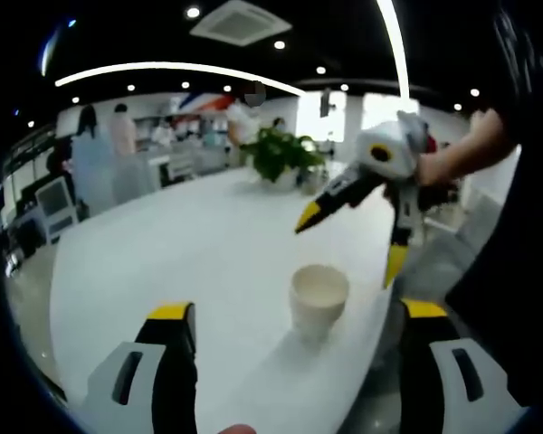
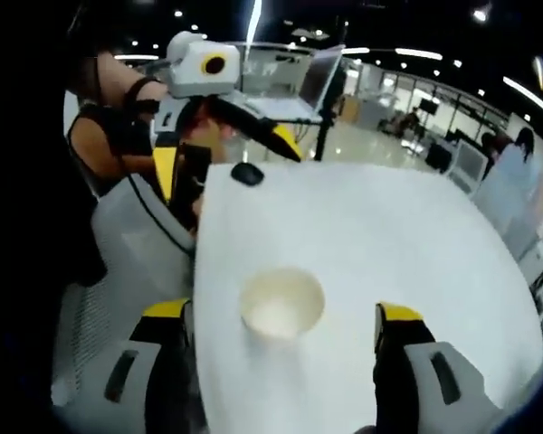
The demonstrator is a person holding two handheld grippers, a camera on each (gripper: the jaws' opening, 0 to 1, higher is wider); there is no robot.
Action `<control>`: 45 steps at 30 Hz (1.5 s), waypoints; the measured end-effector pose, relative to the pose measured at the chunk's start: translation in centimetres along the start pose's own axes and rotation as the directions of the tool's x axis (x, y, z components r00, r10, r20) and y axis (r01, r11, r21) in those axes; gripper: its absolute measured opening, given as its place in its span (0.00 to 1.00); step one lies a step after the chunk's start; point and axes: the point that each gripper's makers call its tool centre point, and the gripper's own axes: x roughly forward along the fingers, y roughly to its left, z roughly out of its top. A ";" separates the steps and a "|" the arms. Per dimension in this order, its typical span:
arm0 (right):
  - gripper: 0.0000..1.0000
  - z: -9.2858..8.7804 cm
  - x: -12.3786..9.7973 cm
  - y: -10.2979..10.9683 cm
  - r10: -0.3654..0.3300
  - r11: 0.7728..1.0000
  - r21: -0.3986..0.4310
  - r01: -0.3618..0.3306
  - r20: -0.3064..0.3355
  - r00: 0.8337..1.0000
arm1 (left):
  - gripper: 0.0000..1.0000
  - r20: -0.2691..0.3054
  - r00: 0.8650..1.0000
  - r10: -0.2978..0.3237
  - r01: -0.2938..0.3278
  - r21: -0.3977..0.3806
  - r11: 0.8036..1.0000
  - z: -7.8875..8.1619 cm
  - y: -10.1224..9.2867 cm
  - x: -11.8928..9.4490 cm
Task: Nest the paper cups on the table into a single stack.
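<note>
Cup (image 1: 319,298) stands upright on white tabletop (image 1: 190,262), near its edge, and both grippers' fingers (image 1: 172,339) are spread apart, grasping nothing.

Left gripper (image 1: 294,316): jaws spread wide apart, yellow-tipped, nothing clamped between them; both rise from the bottom of the left gripper view. Right gripper (image 2: 285,316): jaws likewise wide apart and holding nothing, in the right gripper view. Ahead of and above the left jaws, the right gripper (image 1: 348,240) appears held by a hand (image 1: 434,167) on a bare forearm, its jaws parted. Ahead of the right jaws, the left gripper (image 2: 231,154) appears, gripped by a strapped hand (image 2: 131,99).
</note>
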 end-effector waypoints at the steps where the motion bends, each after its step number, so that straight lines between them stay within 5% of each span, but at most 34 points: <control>1: 0.88 -0.1 0.0 -0.1 -0.012 1.000 0.008 0.012 0.004 1.000 | 0.91 0.001 1.000 0.000 0.000 -0.002 1.000 0.0 0.0 0.0; 5: 0.98 -0.9 0.1 -0.3 -0.037 0.999 0.019 0.037 0.006 0.999 | 0.90 -0.015 1.000 -0.007 0.007 0.010 1.000 -0.6 -0.1 0.2; 16: 0.97 -3.1 0.7 0.2 -0.038 0.998 0.045 0.038 -0.002 0.999 | 0.88 -0.069 0.997 -0.041 0.042 0.022 0.999 -2.7 -0.3 1.8; 34: 0.73 -5.5 3.9 1.1 0.057 0.996 0.067 -0.057 0.015 0.998 | 0.83 -0.134 0.983 -0.127 0.131 0.020 0.991 -5.5 -0.9 5.6; 45: 0.60 -6.7 5.1 1.2 0.081 0.993 0.088 -0.084 0.038 0.996 | 0.80 -0.119 0.978 -0.170 0.174 0.029 0.984 -5.0 -1.2 7.8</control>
